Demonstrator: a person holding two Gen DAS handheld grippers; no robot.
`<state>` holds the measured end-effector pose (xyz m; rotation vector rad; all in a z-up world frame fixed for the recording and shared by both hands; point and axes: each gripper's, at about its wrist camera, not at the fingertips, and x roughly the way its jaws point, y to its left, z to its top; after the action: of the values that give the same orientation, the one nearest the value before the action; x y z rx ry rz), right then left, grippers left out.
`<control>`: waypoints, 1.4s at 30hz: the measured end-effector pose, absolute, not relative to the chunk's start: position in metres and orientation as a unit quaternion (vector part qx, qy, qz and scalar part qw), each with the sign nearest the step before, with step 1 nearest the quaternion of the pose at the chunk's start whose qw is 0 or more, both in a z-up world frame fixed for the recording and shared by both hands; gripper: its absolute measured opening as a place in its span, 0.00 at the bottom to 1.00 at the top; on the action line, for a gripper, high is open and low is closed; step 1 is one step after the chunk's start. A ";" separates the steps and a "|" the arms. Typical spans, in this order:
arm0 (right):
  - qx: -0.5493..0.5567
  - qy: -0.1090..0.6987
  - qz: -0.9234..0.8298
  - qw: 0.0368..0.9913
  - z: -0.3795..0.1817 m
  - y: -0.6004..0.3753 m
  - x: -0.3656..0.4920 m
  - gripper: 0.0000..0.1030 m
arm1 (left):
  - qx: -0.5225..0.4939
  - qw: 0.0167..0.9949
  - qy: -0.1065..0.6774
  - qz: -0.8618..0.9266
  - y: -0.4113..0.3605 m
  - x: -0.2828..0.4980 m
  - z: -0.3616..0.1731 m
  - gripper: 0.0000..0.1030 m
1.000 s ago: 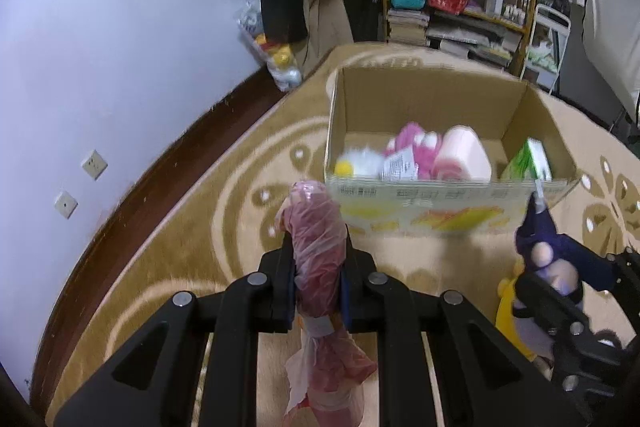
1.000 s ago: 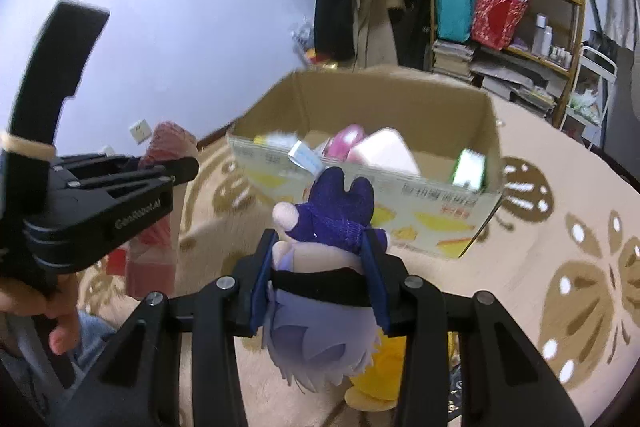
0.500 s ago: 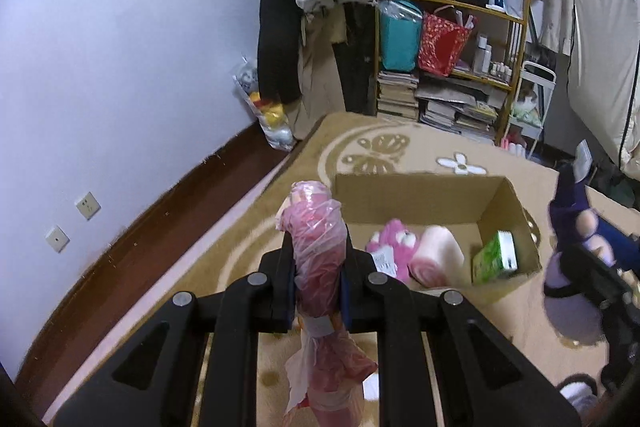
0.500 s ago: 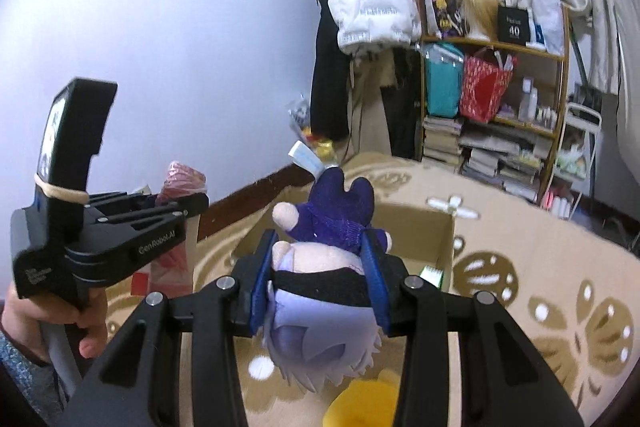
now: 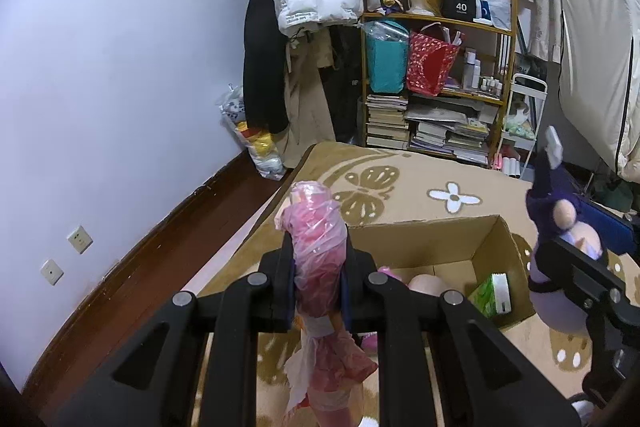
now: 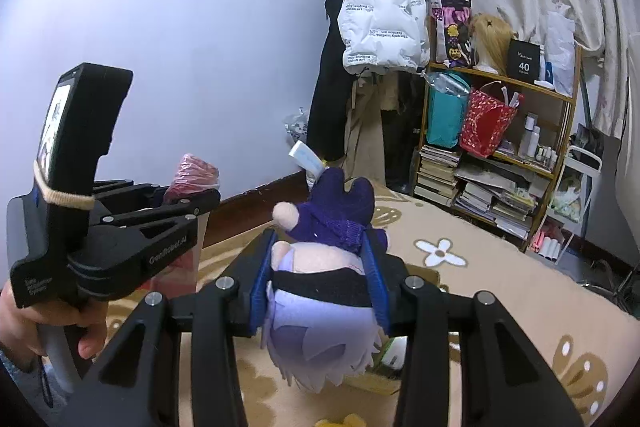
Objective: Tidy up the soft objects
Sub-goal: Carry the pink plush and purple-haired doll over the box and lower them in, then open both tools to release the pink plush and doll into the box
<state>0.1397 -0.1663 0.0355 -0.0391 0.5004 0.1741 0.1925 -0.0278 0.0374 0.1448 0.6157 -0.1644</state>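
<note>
A: Gripping what, the left tool?

B: Its jaws are clamped on a pink plastic-wrapped bundle, held upright above the near wall of the open cardboard box.

A: And the right tool?

B: Closed on a purple plush doll, raised over the patterned carpet. The box holds a green packet and something pink.

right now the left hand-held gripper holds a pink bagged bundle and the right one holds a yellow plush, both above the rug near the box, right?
Not quite: the plush in the right hand-held gripper is purple and lavender, not yellow, as the right wrist view shows. The rest stands: the left hand-held gripper holds the pink bagged bundle, both above the rug near the box.
</note>
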 end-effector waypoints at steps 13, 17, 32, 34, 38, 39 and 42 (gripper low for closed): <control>0.009 0.290 0.061 0.955 -0.017 -0.199 0.173 0.44 | 0.097 0.945 0.290 -0.111 -0.059 0.217 0.013 0.15; 0.030 0.306 0.058 0.950 -0.032 -0.213 0.185 0.45 | 0.107 0.938 0.309 -0.111 -0.064 0.225 -0.004 0.16; 0.054 0.333 0.057 0.940 -0.057 -0.227 0.200 0.48 | 0.110 0.935 0.323 -0.099 -0.062 0.233 -0.018 0.20; 0.051 0.333 0.057 0.940 -0.054 -0.227 0.199 0.52 | 0.102 0.934 0.326 -0.101 -0.060 0.234 -0.017 0.20; 0.043 0.334 0.055 0.940 -0.050 -0.225 0.194 0.62 | 0.093 0.936 0.323 -0.100 -0.054 0.231 -0.012 0.22; 0.041 0.334 0.054 0.940 -0.049 -0.225 0.192 0.65 | 0.092 0.937 0.323 -0.100 -0.054 0.230 -0.010 0.24; 0.042 0.333 0.052 0.941 -0.044 -0.225 0.188 0.78 | 0.090 0.938 0.319 -0.096 -0.051 0.225 -0.004 0.33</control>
<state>0.1876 -0.2251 -0.0437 0.0860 0.6794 0.1056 0.2254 -0.0512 -0.0036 0.1842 0.6520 -0.1969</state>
